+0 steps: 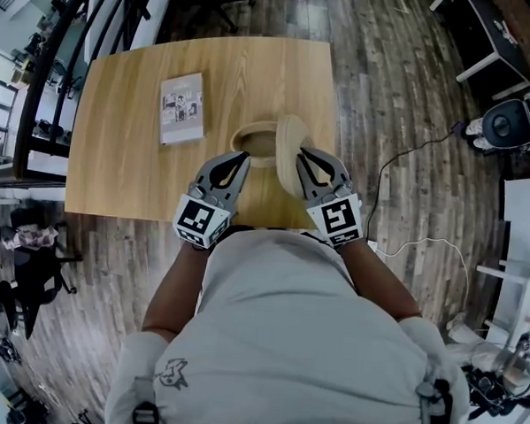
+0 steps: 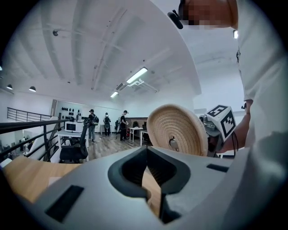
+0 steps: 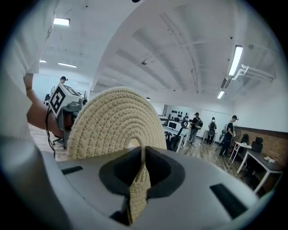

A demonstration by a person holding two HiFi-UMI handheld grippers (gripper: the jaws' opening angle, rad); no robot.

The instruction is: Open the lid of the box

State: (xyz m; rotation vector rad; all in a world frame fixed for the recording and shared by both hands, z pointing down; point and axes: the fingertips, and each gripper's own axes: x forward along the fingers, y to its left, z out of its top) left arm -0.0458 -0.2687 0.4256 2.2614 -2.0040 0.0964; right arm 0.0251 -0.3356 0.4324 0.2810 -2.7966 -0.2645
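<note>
A round woven box [image 1: 243, 133] sits uncovered on the wooden table [image 1: 125, 173], near its front edge. Its coiled rope lid [image 1: 290, 153] stands on edge just right of the box, above the table. My right gripper [image 1: 306, 157] is shut on the lid's rim. In the right gripper view the lid [image 3: 118, 123] rises from between the pressed jaws of that gripper [image 3: 140, 179]. My left gripper [image 1: 238, 159] hovers at the box's near side, shut with nothing in it. The left gripper view shows its closed jaws [image 2: 146, 176], with the lid's knobbed face [image 2: 177, 130] beyond them.
A grey booklet [image 1: 182, 109] lies on the table left of the box. A railing and chairs [image 1: 31, 274] stand to the left. A cable [image 1: 405, 249] runs over the wooden floor at right. Several people stand far off in the room [image 2: 106, 123].
</note>
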